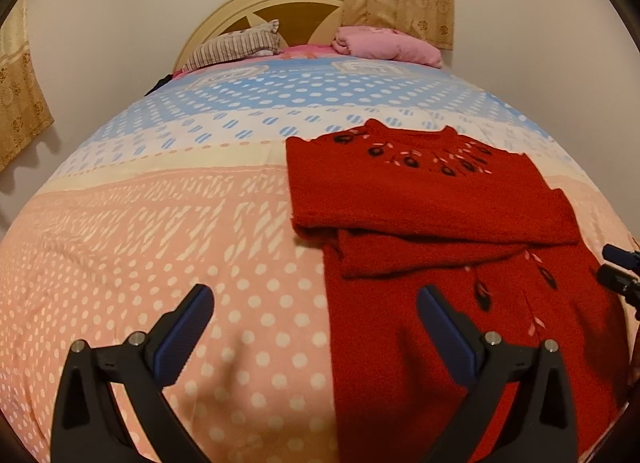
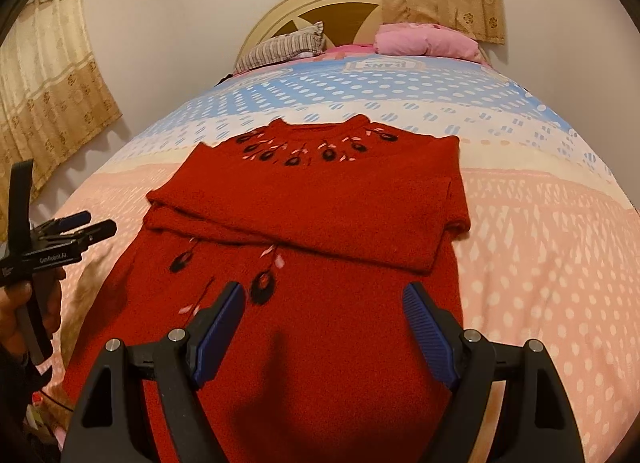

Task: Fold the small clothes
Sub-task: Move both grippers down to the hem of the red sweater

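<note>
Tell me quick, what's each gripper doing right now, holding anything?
Left gripper: open, holding nothing, over the bedspread beside the red sweater.
Right gripper: open, holding nothing, above the sweater's lower part.

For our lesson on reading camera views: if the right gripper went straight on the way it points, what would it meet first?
Most likely the red sweater on the bed: the open right gripper points down at its lower body. Exact depth is unclear.

My left gripper (image 1: pixel 316 303) points forward and down, its jaws spread wide with nothing between them. My right gripper (image 2: pixel 324 303) is tilted the same way, jaws also wide apart and gripping nothing. My left hand (image 2: pixel 24 303) wraps its gripper's handle.
</note>
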